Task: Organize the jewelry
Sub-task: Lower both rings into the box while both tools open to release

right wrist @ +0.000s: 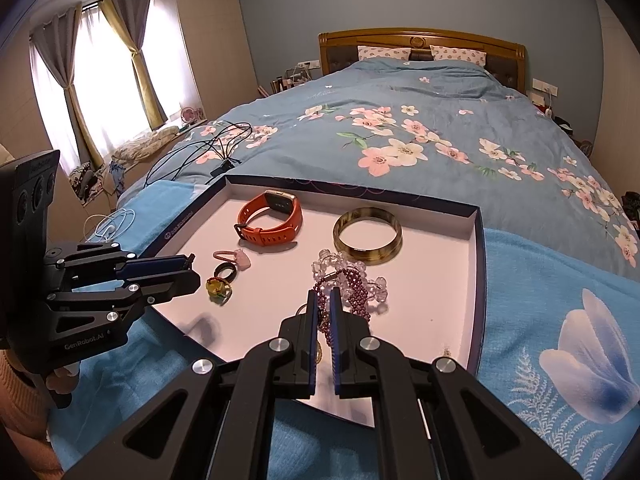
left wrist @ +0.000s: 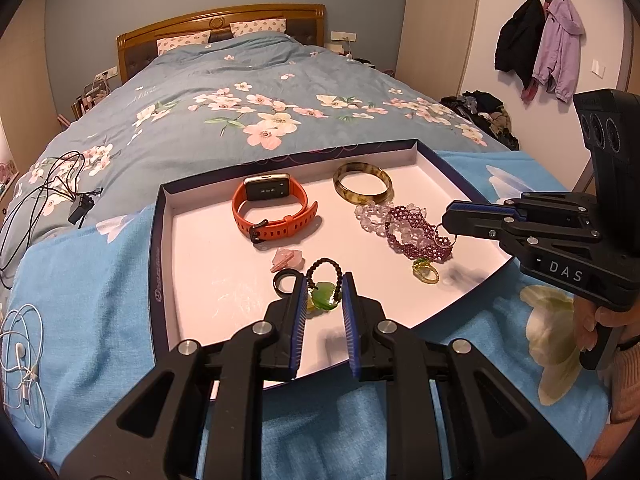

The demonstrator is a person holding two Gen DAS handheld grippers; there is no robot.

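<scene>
A shallow white box lid (left wrist: 200,280) (right wrist: 440,300) lies on a blue blanket and holds the jewelry. My left gripper (left wrist: 325,284) has its jaws around a green pendant on a dark bead loop (left wrist: 324,294), with small gaps at both pads. It also shows in the right wrist view (right wrist: 188,270). My right gripper (right wrist: 325,300) (left wrist: 448,216) is shut on a purple bead bracelet (right wrist: 354,286) (left wrist: 416,236), tangled with a clear bead bracelet (left wrist: 372,216). An orange watch (left wrist: 272,208), an amber bangle (left wrist: 362,188), a black ring (left wrist: 285,282), a pink clip (left wrist: 286,258) and a yellow-green ring (left wrist: 426,270) lie in the lid.
The lid sits at the foot of a bed with a floral blue quilt (left wrist: 260,92). Black cables (left wrist: 48,192) and white earphones (left wrist: 24,356) lie to the left. Coats (left wrist: 540,48) hang on the right wall.
</scene>
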